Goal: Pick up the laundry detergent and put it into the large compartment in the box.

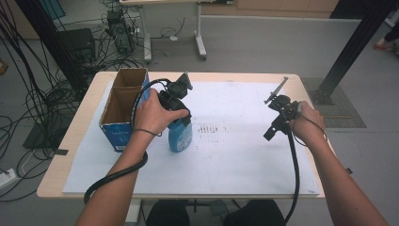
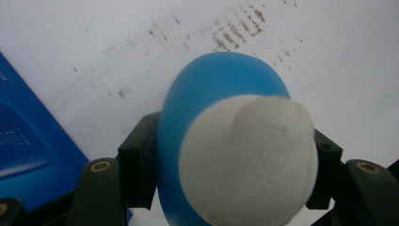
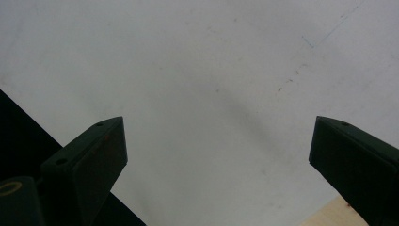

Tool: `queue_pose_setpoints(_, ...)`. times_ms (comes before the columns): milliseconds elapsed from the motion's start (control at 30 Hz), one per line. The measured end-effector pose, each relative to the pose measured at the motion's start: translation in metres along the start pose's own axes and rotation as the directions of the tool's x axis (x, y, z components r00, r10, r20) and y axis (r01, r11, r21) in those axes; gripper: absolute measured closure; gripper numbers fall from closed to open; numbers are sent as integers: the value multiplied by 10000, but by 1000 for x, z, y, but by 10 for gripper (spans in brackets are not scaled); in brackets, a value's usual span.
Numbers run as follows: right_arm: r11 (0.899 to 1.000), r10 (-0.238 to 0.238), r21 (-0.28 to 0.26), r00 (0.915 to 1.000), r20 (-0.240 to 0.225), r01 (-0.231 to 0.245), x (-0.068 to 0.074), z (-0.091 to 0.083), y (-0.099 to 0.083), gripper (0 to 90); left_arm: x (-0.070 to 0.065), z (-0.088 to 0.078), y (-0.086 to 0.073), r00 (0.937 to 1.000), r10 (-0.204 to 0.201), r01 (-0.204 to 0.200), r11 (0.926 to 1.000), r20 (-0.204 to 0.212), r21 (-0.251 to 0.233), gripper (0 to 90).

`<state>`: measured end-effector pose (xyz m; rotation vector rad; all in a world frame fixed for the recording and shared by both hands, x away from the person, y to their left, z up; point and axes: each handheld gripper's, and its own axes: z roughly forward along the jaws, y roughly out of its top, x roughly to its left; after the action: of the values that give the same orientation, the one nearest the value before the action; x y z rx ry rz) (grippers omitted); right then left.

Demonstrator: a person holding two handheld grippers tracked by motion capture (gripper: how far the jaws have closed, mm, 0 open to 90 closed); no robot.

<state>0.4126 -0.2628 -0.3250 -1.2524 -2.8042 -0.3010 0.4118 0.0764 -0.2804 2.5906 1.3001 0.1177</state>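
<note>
Clamped in the left claw (image 2: 226, 155), blue bottle (image 2: 211, 94) stands beside cardboard box (image 1: 123, 101); right claw (image 3: 219, 155) apart.

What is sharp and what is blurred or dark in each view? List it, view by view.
High view: even light, soft detail, blue bottle and cardboard box readable. Left gripper view: the bottle's white cap sits close and fuzzy, while the stained white sheet looks clearer. Right gripper view: dim, jaws dark and soft-edged, faint shadow on the sheet.
</note>
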Motion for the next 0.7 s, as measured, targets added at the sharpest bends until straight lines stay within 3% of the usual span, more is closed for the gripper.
queue_pose_setpoints(700,10000,-43,57,10000,89,43,1,0,1,49,1,0,0,10000,0,0,10000,44,28,369)
